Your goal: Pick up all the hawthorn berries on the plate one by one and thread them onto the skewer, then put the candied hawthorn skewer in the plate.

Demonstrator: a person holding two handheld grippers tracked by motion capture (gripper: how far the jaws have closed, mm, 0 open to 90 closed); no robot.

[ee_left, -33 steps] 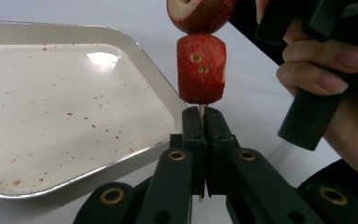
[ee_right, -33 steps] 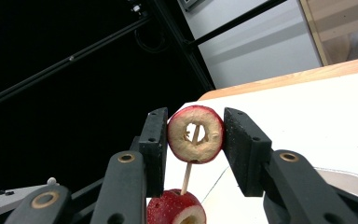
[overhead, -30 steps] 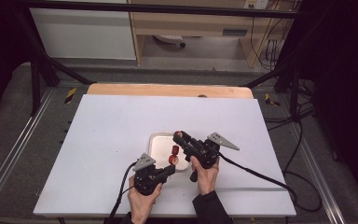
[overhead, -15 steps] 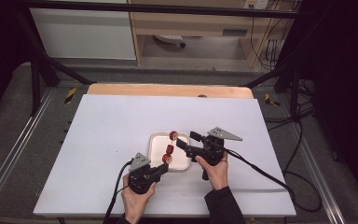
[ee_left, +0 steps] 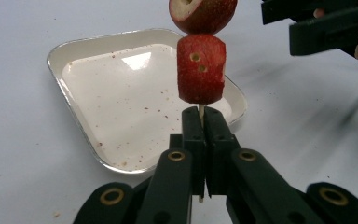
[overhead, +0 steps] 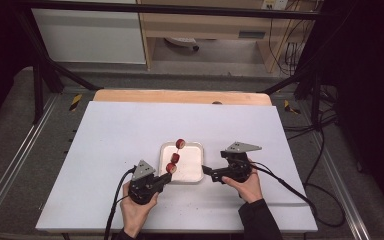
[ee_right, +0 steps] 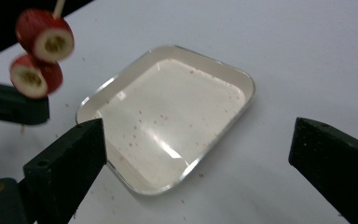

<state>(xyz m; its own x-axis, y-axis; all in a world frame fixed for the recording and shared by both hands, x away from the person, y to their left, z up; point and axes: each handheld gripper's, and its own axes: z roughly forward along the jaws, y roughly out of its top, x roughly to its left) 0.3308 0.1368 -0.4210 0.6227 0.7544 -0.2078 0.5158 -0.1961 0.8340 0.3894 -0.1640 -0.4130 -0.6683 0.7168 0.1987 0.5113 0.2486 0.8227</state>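
A thin wooden skewer carries two red fruit slices with pale centres, the lower slice under the upper slice. My left gripper is shut on the skewer's bottom end and holds it tilted over the white tray. From above, the slices hang over the tray's left part, in front of the left gripper. My right gripper has just been opening. It stands open with nothing between its fingers, at the tray's right edge, apart from the slices.
The tray is shallow, speckled with small crumbs, and lies on a white table sheet. A wooden board runs along the table's far edge. Cables trail from both grippers toward the near edge and the right.
My right gripper has let go of the upper slice, opened wide and drawn back to the right of the tray. The left gripper has shifted slightly with the skewer.
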